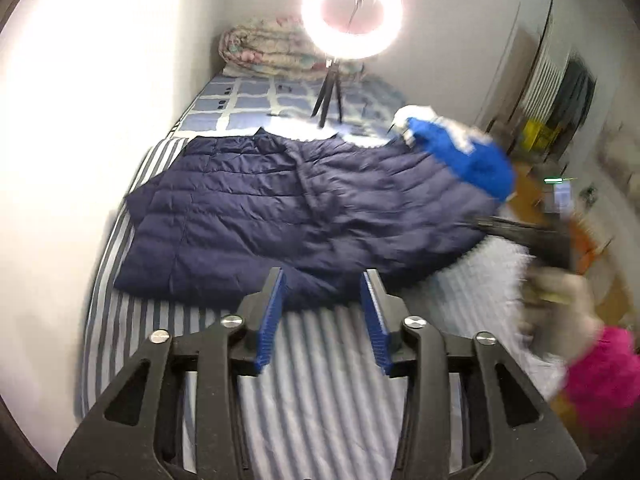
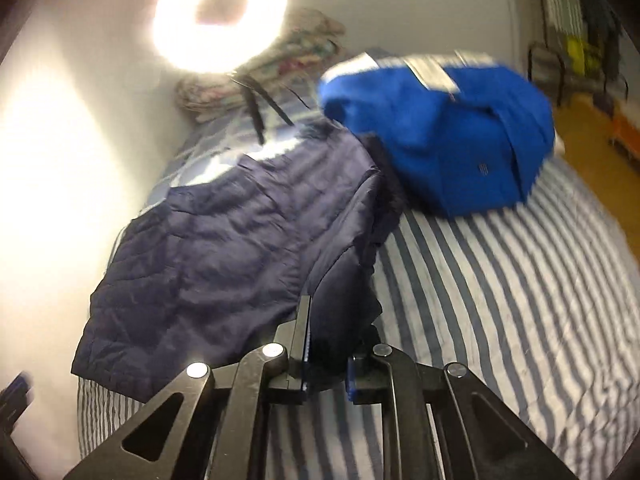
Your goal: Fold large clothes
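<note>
A navy quilted jacket (image 1: 280, 204) lies spread on the striped bed (image 1: 320, 380); it also shows in the right wrist view (image 2: 208, 240). My left gripper (image 1: 324, 292) is open and empty, just in front of the jacket's near hem. My right gripper (image 2: 332, 340) is shut on the jacket's right edge and lifts it off the bed; it appears blurred at the right in the left wrist view (image 1: 528, 236). A bright blue garment (image 2: 448, 140) lies bunched beyond the jacket's right side.
A lit ring light (image 1: 352, 12) on a small tripod stands at the bed's far end, before a rolled floral quilt (image 1: 264, 48). A white wall (image 1: 80, 120) borders the bed's left. Wooden floor and hanging clothes (image 1: 560, 92) are to the right.
</note>
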Available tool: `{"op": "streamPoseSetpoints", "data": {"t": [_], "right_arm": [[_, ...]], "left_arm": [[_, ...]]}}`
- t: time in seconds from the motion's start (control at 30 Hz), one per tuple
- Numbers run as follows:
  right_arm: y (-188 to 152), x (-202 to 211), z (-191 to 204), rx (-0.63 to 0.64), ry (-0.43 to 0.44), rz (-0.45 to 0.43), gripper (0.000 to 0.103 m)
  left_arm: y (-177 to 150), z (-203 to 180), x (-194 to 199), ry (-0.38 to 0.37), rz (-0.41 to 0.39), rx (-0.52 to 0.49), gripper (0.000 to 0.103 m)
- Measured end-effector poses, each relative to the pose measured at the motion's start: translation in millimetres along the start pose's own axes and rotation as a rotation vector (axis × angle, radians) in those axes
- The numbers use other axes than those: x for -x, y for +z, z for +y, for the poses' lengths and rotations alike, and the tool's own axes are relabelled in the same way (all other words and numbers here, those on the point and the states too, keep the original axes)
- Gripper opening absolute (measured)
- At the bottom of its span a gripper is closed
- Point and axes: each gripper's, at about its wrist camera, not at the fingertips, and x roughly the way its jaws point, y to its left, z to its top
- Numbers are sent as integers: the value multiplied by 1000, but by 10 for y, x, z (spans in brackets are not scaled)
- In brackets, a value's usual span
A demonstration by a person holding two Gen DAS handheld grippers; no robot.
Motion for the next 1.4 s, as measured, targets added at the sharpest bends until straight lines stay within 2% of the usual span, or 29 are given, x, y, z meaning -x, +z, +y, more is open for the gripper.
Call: {"op": "streamPoseSetpoints", "data": {"t": [0.07,0.17,0.27,0.43,0.67,0.9,1.07,1.27,1.4], "right_arm": [[41,103,169,53,-14,-28,9],[90,248,467,148,-32,-76,8],[167,311,734,190,-25,-113,8],[242,384,1338,332,-29,-192,8],[92,281,2263,514,16,-227,7],[-328,-26,3267,712,111,-212,7],[-822,-517,3889,814,198,-128,6],[-1423,-1012,4309,919,284,-13,6],[-1485,-1165,4268,907,320,20,6]], "left_arm": [[-251,-68,438,-43,-37,42,51],[-513,-124,733,-97,-61,82,51],[-788,-82,834,-91,-88,118,51],[-922,47,783,-72,-37,133,51],[-989,202,1096,-71,-122,172,51],[-1026,434,1228,-45,-161,217,51],[-1054,522,1255,-31,-160,232,51],[-1059,592,1226,-9,-155,243,51],[-1034,623,1197,3,-155,249,51]]}}
